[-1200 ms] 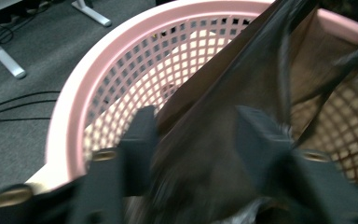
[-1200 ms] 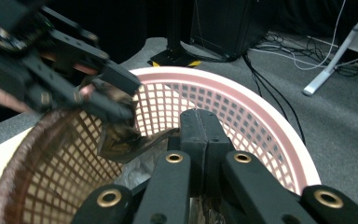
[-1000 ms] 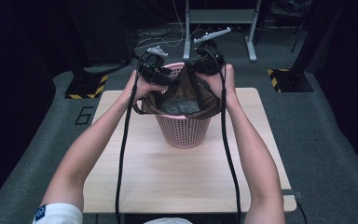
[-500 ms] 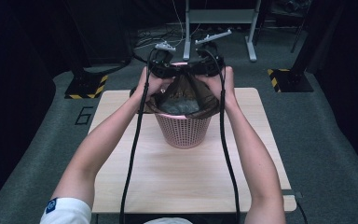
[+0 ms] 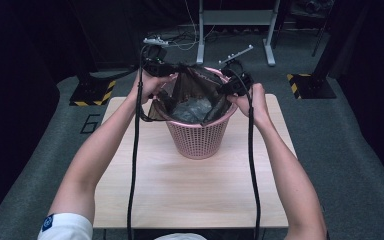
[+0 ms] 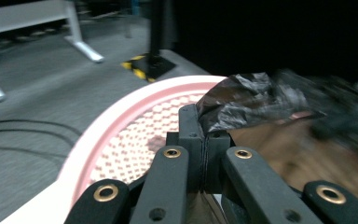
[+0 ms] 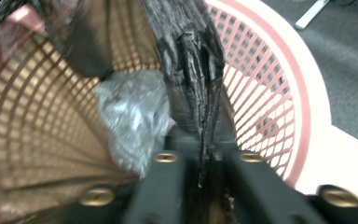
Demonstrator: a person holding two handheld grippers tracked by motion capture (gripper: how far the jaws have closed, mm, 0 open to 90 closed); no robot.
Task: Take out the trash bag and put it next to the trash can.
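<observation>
Left gripper: up at the basket's left rim, jaws pressed together with the bag's edge pinched between them; its own view shows the black film bunched right at the tips.
Left hand: wrapped round the gripper, forearm coming in from the lower left.
Bag: dark, thin plastic, sitting inside the basket, mouth pulled wide between the two grippers, a grey crumpled wad lying down inside.
Basket: pink, latticed, upright on the far middle of the table.
Right gripper: at the basket's right rim, jaws closed on a pleated fold of the bag; its own view shows the fold running straight up from between the tips.
Right hand: gripping just beside the rim.
</observation>
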